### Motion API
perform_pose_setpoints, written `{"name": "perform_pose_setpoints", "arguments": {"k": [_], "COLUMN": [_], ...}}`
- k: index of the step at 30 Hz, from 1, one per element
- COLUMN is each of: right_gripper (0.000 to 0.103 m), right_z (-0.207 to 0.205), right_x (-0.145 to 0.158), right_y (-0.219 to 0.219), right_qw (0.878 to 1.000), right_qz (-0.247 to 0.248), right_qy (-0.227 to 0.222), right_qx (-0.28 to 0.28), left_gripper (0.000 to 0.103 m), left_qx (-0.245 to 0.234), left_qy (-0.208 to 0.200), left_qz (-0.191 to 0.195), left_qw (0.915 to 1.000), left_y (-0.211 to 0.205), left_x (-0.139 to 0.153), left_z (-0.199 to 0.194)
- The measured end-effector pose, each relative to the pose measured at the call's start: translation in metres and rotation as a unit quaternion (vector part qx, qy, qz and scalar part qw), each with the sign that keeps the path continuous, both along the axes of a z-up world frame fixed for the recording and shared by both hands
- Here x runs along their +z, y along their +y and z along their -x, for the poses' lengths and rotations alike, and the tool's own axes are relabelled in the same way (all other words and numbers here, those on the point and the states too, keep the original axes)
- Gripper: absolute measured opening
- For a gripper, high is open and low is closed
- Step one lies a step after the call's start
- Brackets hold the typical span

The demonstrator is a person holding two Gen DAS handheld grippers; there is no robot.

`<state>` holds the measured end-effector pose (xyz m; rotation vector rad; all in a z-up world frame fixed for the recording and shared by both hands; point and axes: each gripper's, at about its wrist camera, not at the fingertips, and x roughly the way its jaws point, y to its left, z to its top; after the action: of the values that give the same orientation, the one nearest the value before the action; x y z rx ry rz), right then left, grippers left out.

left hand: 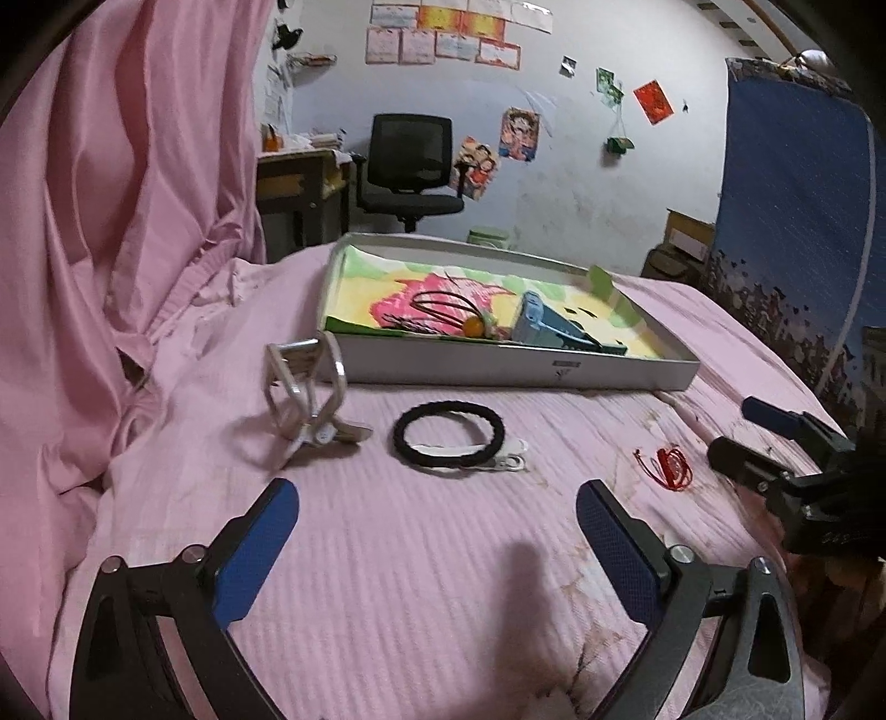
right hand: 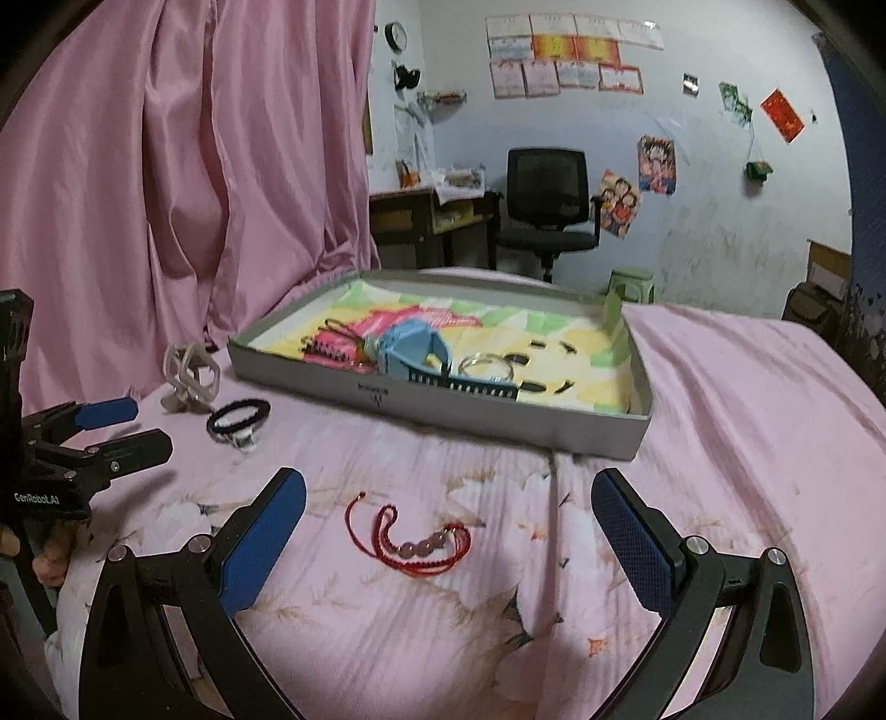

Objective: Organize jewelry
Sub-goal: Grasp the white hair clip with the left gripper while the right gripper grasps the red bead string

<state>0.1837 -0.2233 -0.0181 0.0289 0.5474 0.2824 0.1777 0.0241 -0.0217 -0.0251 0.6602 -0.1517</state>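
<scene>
Both our grippers hover spread over the pink bedspread (left hand: pixel 387 581).
Our right gripper (right hand: pixel 448 531) brackets the red beaded bracelet (right hand: pixel 421 543); our left gripper (left hand: pixel 437 531), empty, faces the black hair tie (left hand: pixel 448 435), with the shallow grey tray (right hand: pixel 443 407) of trinkets lying beyond.

pink curtain (left hand: pixel 138 166) | office chair (right hand: pixel 545 202) | desk (right hand: pixel 415 219) | wall posters (left hand: pixel 443 33)
</scene>
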Motion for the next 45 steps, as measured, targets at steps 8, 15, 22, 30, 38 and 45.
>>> {"name": "perform_pose_setpoints", "arguments": {"k": [8, 15, 22, 30, 38, 45], "right_gripper": [0.096, 0.083, 0.067, 0.061, 0.061, 0.061], "right_z": [-0.013, -0.022, -0.03, -0.032, -0.032, -0.033], "right_x": [-0.017, -0.027, -0.038, -0.042, -0.043, -0.045], "right_y": [0.004, 0.01, 0.021, 0.019, 0.017, 0.017], "right_qw": [0.998, 0.996, 0.993, 0.991, 0.99, 0.99], "right_qz": [-0.009, -0.009, 0.001, -0.012, -0.019, -0.025], "right_qy": [0.051, 0.081, 0.114, 0.126, 0.127, 0.129], "right_qx": [0.026, 0.032, 0.041, 0.05, 0.052, 0.052], "left_gripper": [0.078, 0.064, 0.059, 0.055, 0.055, 0.031], "left_qx": [-0.012, -0.003, -0.005, -0.006, -0.008, -0.027], "left_qy": [0.04, 0.058, 0.07, 0.082, 0.083, 0.082], "left_qz": [0.021, 0.051, 0.056, 0.047, 0.046, 0.036], "left_qw": [0.9989, 0.997, 0.9959, 0.9955, 0.9954, 0.9956], "left_y": [-0.005, 0.0, -0.003, -0.006, -0.006, -0.012], "left_x": [-0.007, -0.008, -0.013, -0.015, -0.015, -0.015], "left_z": [-0.023, -0.041, -0.053, -0.063, -0.065, -0.063]}}
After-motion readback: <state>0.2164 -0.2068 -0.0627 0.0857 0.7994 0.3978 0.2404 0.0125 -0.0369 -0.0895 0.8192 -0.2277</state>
